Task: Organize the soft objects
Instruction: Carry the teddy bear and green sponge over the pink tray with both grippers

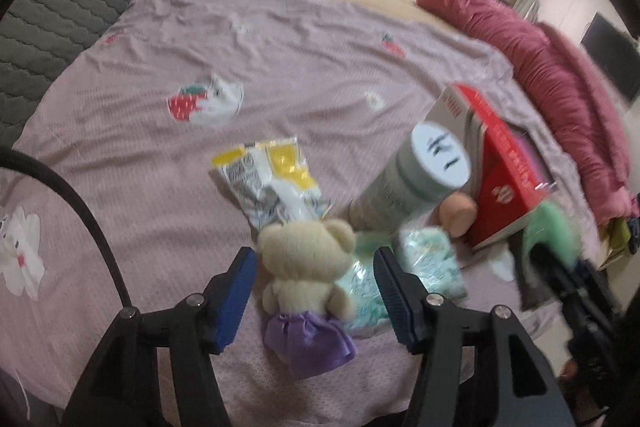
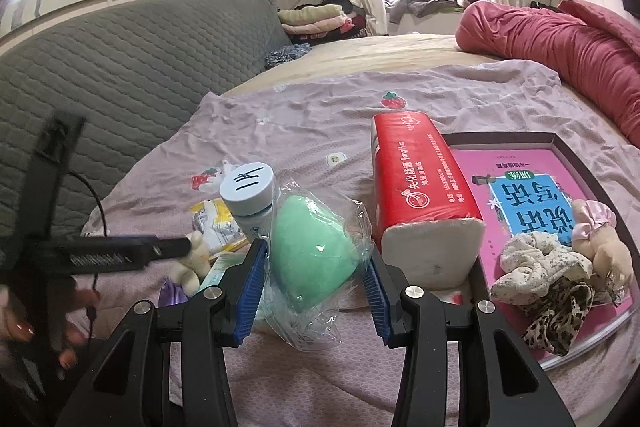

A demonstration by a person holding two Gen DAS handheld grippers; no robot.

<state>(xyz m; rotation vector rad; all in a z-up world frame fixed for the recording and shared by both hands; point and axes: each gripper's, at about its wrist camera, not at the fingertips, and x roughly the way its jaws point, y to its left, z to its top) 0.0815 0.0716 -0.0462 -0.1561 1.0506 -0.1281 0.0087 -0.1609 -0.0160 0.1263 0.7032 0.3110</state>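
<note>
We had the left gripper (image 1: 316, 291) spread wide around the small teddy bear (image 1: 306, 267), one blue pad at its nine o'clock and the other at its three o'clock, neither pressing on the plush; the bear lay on the pink bedsheet (image 1: 160, 39) in its purple skirt, so we judged this the moment before a pinch rather than a hold. The gripper was pitched steeply down at the bed, which suited a toy lying flat. Just beside the bear at three o'clock lay a pale green packet (image 1: 432, 259), at twelve o'clock a yellow and white wrapper (image 1: 268, 179), and at one o'clock a capped bottle (image 1: 416, 183), close enough that a clumsy closing might have caught the packet too. Our right gripper (image 2: 316, 287) was clenched on a green sponge in clear wrap (image 2: 312, 255), tilted gently downward and held clear of the sheet, presumably waiting its turn. At its three o'clock sat the shallow tray (image 2: 500, 139) where scrunchies (image 2: 540, 267) and another small bear (image 2: 608, 251) already rested on a pink book, with a red tissue pack (image 2: 416, 187) leaning between tray and sponge.
</note>
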